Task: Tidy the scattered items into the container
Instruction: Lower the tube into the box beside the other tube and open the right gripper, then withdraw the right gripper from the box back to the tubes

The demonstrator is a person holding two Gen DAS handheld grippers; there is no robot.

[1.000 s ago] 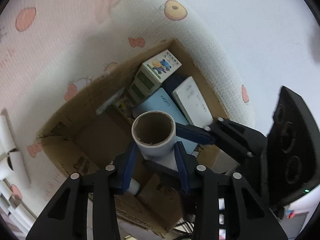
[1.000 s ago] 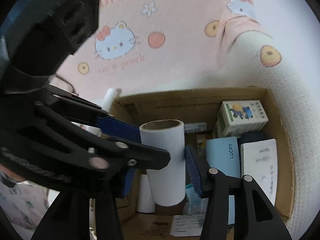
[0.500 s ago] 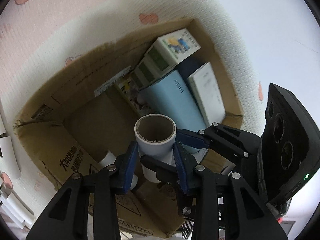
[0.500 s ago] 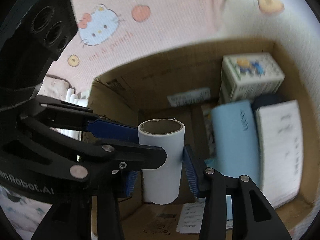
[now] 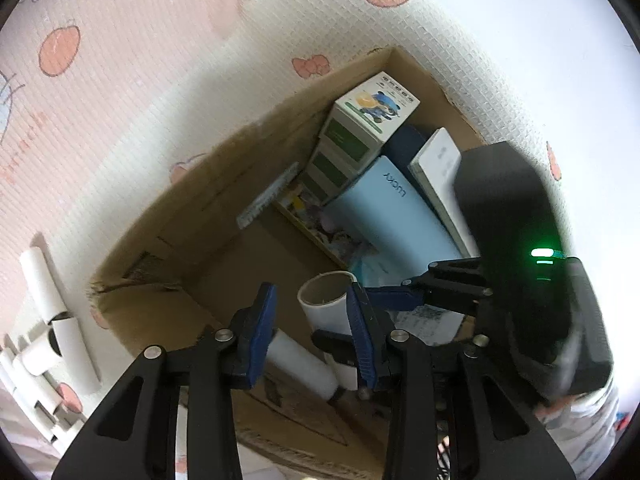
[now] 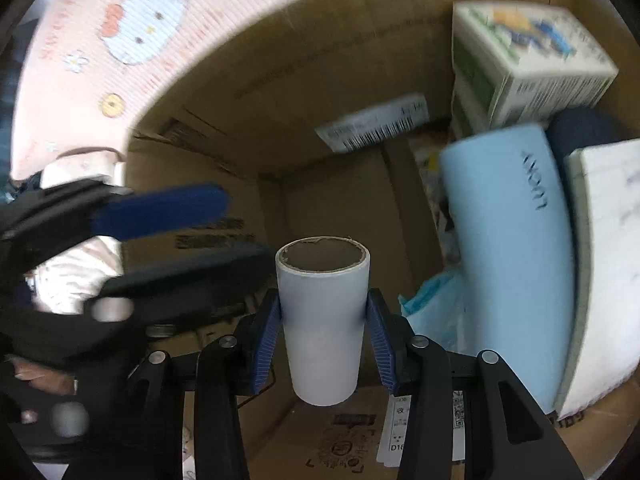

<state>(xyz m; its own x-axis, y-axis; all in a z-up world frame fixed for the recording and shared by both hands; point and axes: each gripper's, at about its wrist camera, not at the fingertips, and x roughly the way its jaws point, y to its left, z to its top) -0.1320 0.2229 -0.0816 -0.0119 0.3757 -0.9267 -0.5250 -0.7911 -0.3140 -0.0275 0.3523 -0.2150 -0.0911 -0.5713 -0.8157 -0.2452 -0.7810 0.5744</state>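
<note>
Paper tube (image 6: 323,320) is clamped mid-body by right gripper (image 6: 323,332) inside box (image 6: 304,92); left gripper (image 5: 312,336) is released. Light, crushable: gentle mid-wall grip advised.

Tube (image 6: 323,320) upright inside cardboard box (image 6: 320,60), between right tool (image 6: 323,336) pads; left tool (image 5: 312,332) beside it.

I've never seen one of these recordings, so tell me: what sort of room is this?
Probably a home, perhaps a child's room or play area. A pink cartoon-cat play mat covers the floor, and an open brown cardboard box on it holds household odds and ends, such as a pale blue LUCKY case.
</note>
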